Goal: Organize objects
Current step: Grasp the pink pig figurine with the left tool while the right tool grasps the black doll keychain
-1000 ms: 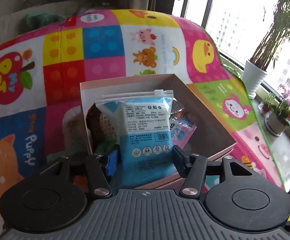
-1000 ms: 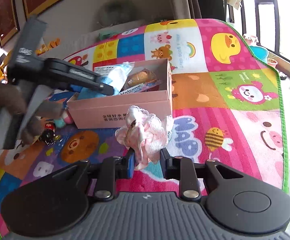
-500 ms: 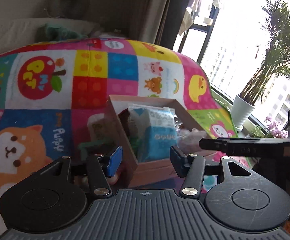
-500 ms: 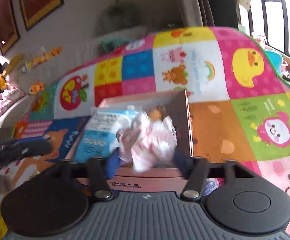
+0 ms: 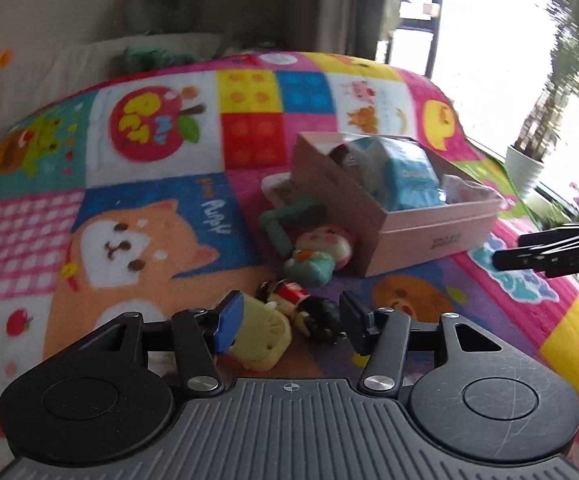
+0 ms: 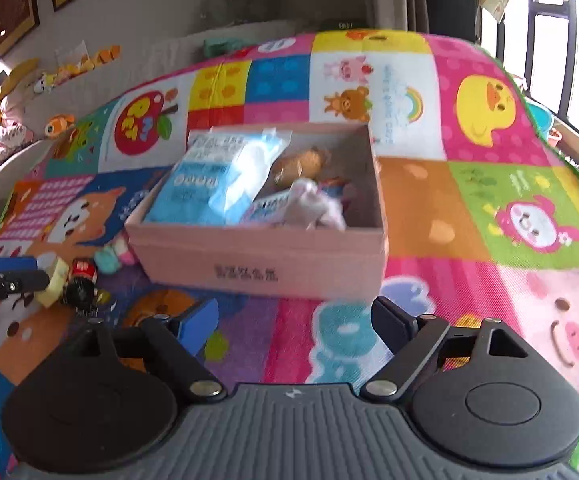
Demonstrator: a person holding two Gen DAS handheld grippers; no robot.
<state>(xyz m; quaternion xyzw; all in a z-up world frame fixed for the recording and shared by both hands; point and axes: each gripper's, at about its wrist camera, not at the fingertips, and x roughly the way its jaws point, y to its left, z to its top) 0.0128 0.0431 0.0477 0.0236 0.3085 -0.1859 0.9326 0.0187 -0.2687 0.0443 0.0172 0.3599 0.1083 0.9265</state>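
**Between drops: my 2 grippers and the pink box**

My right gripper (image 6: 293, 322) hangs before the pink box (image 6: 265, 268), jaws opening with nothing between them — the frilly pink bundle (image 6: 315, 204) lies inside beside the blue packet (image 6: 209, 178). My left gripper (image 5: 291, 322) stands parted and ungripped over the yellow toy (image 5: 261, 336) and small doll (image 5: 301, 304). Next, I judge: lower, straddle 1 toy, close.

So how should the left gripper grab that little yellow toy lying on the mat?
Grip the little yellow toy across its rounded body, one finger on each side, coming down from above and from the near side. It lies low on the mat right by the left gripper, whose open jaws already sit around it. The dark-haired doll lies close on its right, so keep that finger tight to the yellow body.
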